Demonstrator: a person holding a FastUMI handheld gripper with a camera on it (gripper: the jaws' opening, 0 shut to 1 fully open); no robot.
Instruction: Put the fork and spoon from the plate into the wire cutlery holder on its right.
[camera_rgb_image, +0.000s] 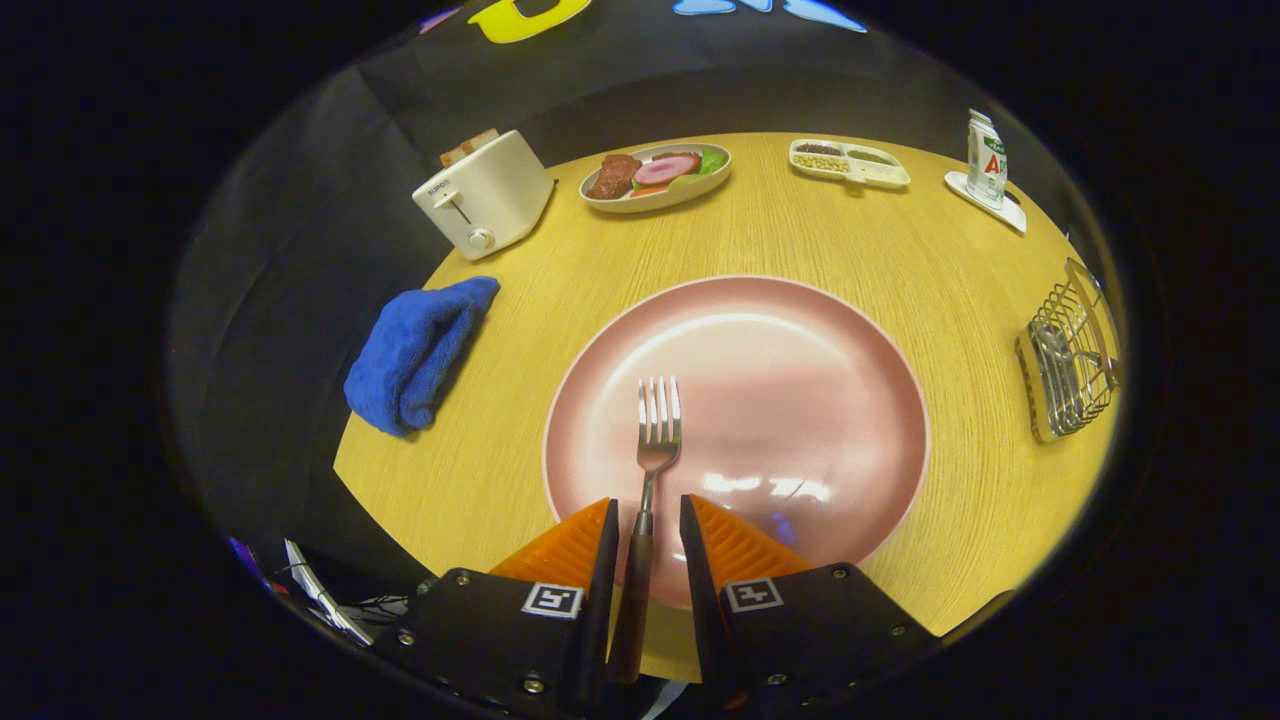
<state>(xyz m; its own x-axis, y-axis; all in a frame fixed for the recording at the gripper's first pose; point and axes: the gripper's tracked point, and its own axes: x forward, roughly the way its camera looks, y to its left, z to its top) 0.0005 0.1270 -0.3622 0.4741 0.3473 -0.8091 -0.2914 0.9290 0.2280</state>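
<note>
Fork (655, 440): polished metal head with four tines, slim neck, dark brown handle; lying on the near half of the plate, tines pointing toward the far edge of the worktop, handle running back over the plate's near rim. Plate (800, 400): round, shallow, glossy pink with a pale rim and bright light reflections; set near the worktop's near edge. Wire cutlery holder (1070, 365): open basket of thin metal rods on a light base, at the right edge of the worktop, well apart from the plate; something metallic inside, too small to identify. Worktop (960, 270): round, pale wood-grain surface with fine lines. Gripper (648, 530): low over the plate's near rim, aligned with the fork; ridged, wedge-shaped fingers (570, 545) either side of the handle, a narrow gap visible on each side, so released and not clamping the fork. Blue cloth (415, 350): soft, nubbly, folded, draped at the left edge. White toaster (485, 190): smooth rounded box with side lever and knob, toast showing in the slot, at the far left edge. Oval dish of food (655, 175) and divided tray (850, 162): along the far edge. Carton (985, 160) on a white coaster: far right edge.
</note>
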